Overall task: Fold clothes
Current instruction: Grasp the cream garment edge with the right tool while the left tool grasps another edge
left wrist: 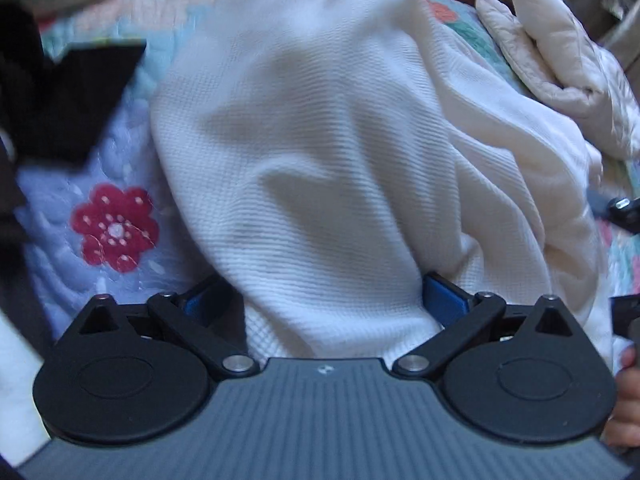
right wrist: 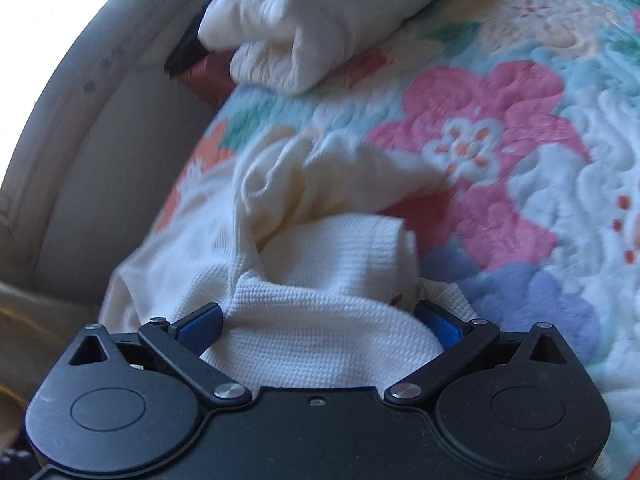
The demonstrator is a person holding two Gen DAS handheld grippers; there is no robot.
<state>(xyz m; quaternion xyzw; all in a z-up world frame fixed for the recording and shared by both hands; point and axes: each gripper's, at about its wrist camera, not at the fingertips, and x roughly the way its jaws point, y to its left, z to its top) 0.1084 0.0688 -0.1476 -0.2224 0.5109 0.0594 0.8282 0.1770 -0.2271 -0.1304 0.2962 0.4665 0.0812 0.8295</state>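
Lying across a floral quilt (right wrist: 500, 128) on a bed, a white waffle-knit garment (left wrist: 320, 140) fills most of both wrist views. From the left wrist camera, the left gripper (left wrist: 334, 300) has its blue-padded fingers (left wrist: 444, 300) pressed into a bunched fold of the garment, with cloth packed between them; the fabric rises from 6 o'clock toward 12 o'clock in broad soft folds. A red quilted flower (left wrist: 114, 226) sits at 9 o'clock, and black fabric (left wrist: 68, 96) lies at 10 o'clock. A cream quilted item (left wrist: 560, 52) rests at 2 o'clock, touching the garment's edge. Part of a hand (left wrist: 628, 396) shows at 4 o'clock. From the right wrist camera, the right gripper (right wrist: 320, 324) likewise clamps a thick wad of the same garment between its blue fingers (right wrist: 202, 326), the cloth bulging up and over toward 12 o'clock, with a ribbed cuff-like roll (right wrist: 360, 240) at centre. The cream quilted item (right wrist: 304, 28) lies at 12 o'clock, apart from the garment. A pale wall (right wrist: 100, 152) curves along 9 to 10 o'clock. Both views are slightly blurred.
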